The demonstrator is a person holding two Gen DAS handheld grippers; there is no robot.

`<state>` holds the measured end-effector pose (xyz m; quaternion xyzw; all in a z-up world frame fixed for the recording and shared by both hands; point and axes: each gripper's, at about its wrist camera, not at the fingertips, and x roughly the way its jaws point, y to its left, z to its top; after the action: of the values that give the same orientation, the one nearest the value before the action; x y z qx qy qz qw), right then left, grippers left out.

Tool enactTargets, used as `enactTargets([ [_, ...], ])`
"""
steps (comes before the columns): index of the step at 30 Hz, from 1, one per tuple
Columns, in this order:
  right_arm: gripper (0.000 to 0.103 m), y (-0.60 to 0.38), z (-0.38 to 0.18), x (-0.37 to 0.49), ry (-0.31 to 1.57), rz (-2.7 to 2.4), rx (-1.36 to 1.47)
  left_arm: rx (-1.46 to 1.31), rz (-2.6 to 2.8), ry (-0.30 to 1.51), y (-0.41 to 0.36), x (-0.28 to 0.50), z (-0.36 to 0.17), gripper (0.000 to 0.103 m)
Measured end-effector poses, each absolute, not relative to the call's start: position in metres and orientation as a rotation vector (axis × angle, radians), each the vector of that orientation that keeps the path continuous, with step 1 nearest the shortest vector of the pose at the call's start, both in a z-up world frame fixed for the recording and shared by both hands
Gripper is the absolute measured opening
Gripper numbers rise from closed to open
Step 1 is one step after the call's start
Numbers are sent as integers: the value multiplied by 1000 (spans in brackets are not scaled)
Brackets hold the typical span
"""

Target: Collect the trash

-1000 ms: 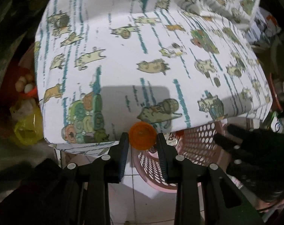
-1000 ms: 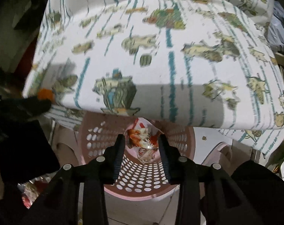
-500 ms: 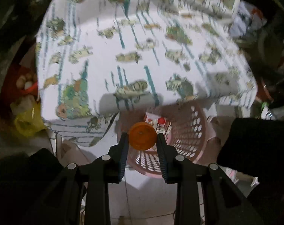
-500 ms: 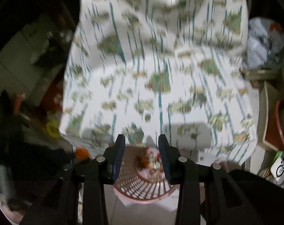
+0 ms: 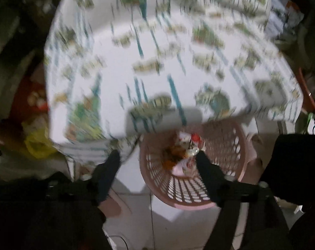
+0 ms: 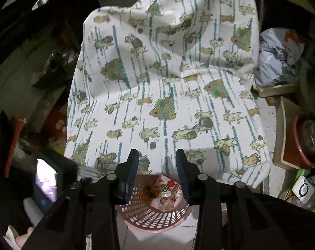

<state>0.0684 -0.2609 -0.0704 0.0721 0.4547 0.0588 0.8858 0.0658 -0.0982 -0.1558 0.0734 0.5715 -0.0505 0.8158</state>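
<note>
A pink perforated basket (image 5: 199,205) stands on the floor at the edge of the cloth-covered table (image 5: 157,62). Wrappers (image 5: 190,145) and an orange piece (image 5: 174,156) lie inside it. My left gripper (image 5: 157,157) hangs over the basket; its jaws are opening wide and nothing is between them. The left wrist view is blurred. In the right wrist view the basket (image 6: 153,227) sits below my right gripper (image 6: 157,156), whose jaws are parting slightly and hold nothing. Wrappers (image 6: 168,193) show between its fingers, down in the basket.
The printed cloth (image 6: 168,104) covers the whole table. A grey plastic bag (image 6: 280,62) and a red-rimmed bowl (image 6: 303,141) sit to the right. A yellow bag (image 5: 36,145) lies to the left, and a device with a lit screen (image 6: 46,179) is at lower left.
The left jaws spread apart and the orange cap that was gripped between them is gone from the fingers. The right gripper rose, so more of the table shows.
</note>
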Motion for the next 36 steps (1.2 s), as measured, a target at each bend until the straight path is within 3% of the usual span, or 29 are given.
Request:
enactTargets([
  [3,45,-258,-47,55,880,67,82,139,-127,1105,-94,55,-110,79],
  [6,70,-255,-18,33,767,64,64,128,-110,946,-82,38,-58,83],
  [11,73,-250,11,6,659,54,54,64,-74,766,-57,18,3,91],
  [13,82,-249,16,0,643,58,68,40,-68,717,-48,10,20,101],
  [15,87,-249,20,-7,623,68,100,19,-63,677,-40,2,30,102],
  [19,94,-245,23,-24,586,58,85,56,-38,611,-31,-12,39,102],
  [23,95,-240,22,-35,561,37,43,18,-46,670,-23,-10,26,102],
  [25,103,-239,19,-35,564,37,44,11,-40,682,-20,-7,21,102],
  [36,103,-250,0,-19,602,-5,66,33,-27,696,-23,-3,14,102],
])
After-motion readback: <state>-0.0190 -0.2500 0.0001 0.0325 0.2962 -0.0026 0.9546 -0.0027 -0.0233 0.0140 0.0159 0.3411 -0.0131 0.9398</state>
